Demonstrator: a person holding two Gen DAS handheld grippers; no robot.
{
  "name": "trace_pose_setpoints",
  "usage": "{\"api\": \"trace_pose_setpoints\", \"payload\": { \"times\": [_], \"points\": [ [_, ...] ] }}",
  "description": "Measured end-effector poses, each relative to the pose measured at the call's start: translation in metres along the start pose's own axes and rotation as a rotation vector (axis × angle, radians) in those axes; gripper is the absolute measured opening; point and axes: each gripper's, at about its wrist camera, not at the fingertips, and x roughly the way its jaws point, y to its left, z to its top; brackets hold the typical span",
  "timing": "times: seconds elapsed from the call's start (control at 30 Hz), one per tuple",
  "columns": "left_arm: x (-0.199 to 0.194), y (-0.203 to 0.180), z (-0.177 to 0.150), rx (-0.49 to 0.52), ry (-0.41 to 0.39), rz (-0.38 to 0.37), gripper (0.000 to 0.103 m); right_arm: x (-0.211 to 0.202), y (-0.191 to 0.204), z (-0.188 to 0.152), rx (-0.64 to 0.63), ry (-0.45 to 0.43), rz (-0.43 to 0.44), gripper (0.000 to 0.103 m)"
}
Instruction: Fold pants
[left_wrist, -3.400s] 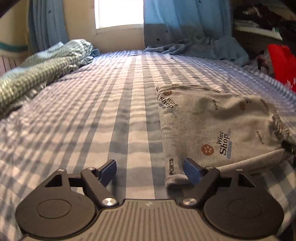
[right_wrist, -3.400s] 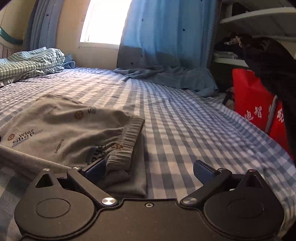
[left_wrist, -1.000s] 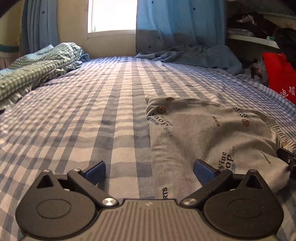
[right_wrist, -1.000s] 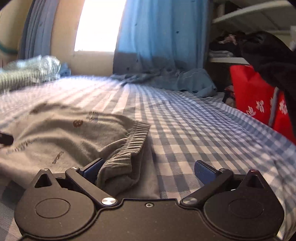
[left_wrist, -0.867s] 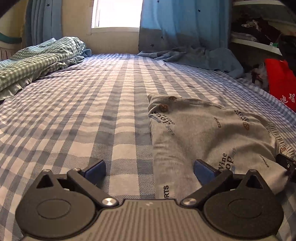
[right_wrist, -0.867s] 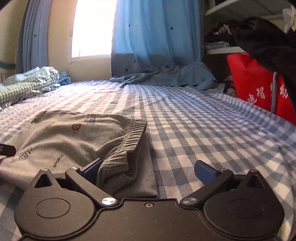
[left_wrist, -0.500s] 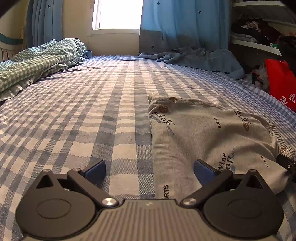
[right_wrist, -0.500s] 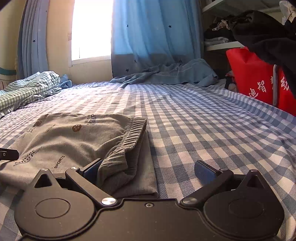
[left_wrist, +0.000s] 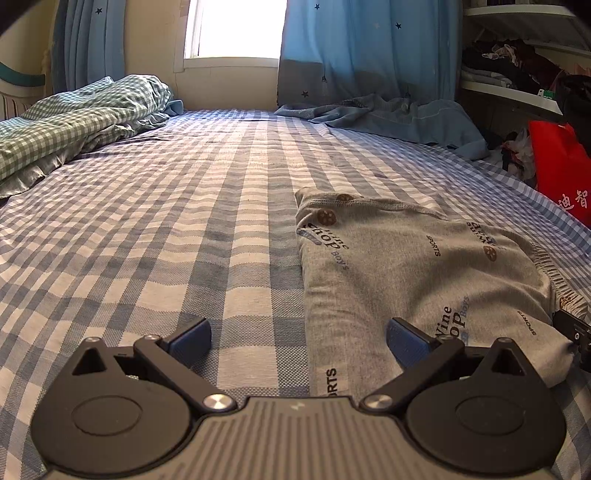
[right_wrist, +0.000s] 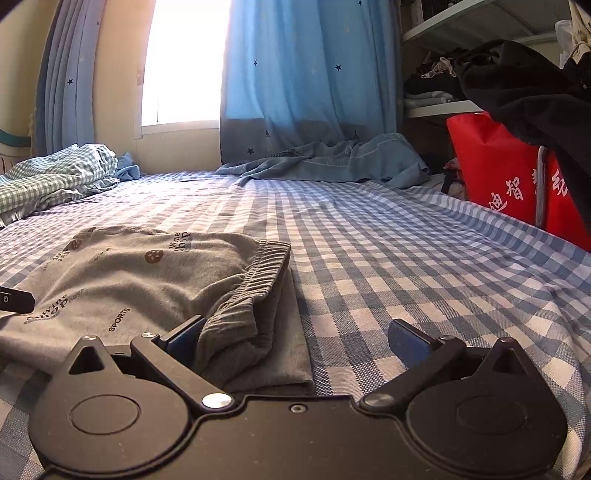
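Note:
Grey printed pants (left_wrist: 413, 266) lie folded into a flat bundle on the blue checked bed (left_wrist: 184, 229). My left gripper (left_wrist: 299, 338) is open and low over the bundle's near left corner, its right finger over the cloth. In the right wrist view the pants (right_wrist: 122, 280) lie at the left with the ribbed waistband (right_wrist: 258, 280) bunched at the near right. My right gripper (right_wrist: 295, 339) is open, with the waistband end lying between its fingers. Each gripper's tip shows at the other view's edge.
A green checked blanket (left_wrist: 74, 118) is heaped at the far left. A blue curtain (left_wrist: 369, 110) trails onto the bed's far end. A red bag (right_wrist: 517, 177) and dark clothes (right_wrist: 535, 96) stand off the right edge, beside shelves.
Both grippers have stayed open. The views have shifted a little over the last second; the pants have not moved.

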Motion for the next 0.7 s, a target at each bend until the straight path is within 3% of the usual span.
{"api": "trace_pose_setpoints", "payload": {
  "times": [0.13,0.2,0.27,0.3,0.4,0.43,0.53,0.7],
  "points": [
    [-0.001,0.003,0.0,-0.007,-0.003,-0.026,0.103,0.001,-0.002,0.003,0.02,0.032,0.035,0.102],
    [-0.005,0.011,0.001,-0.025,-0.021,-0.115,0.103,0.005,-0.013,0.009,0.067,0.09,0.192,0.102],
    [-0.004,0.017,0.006,-0.029,-0.016,-0.236,0.103,0.01,-0.023,0.016,0.11,0.105,0.29,0.102],
    [-0.003,0.017,0.01,-0.013,-0.011,-0.261,0.103,0.016,-0.028,0.022,0.123,0.111,0.316,0.102],
    [0.01,0.014,0.023,0.031,-0.006,-0.271,0.103,0.049,-0.045,0.039,0.172,0.193,0.364,0.103],
    [0.019,0.014,0.027,0.024,0.015,-0.289,0.103,0.062,-0.052,0.042,0.209,0.242,0.386,0.103],
    [0.041,0.021,0.031,-0.035,0.055,-0.319,0.103,0.078,-0.065,0.051,0.313,0.264,0.459,0.103],
    [0.038,0.026,0.026,-0.059,0.029,-0.359,0.103,0.069,-0.071,0.037,0.395,0.194,0.504,0.102]
  ]
}}
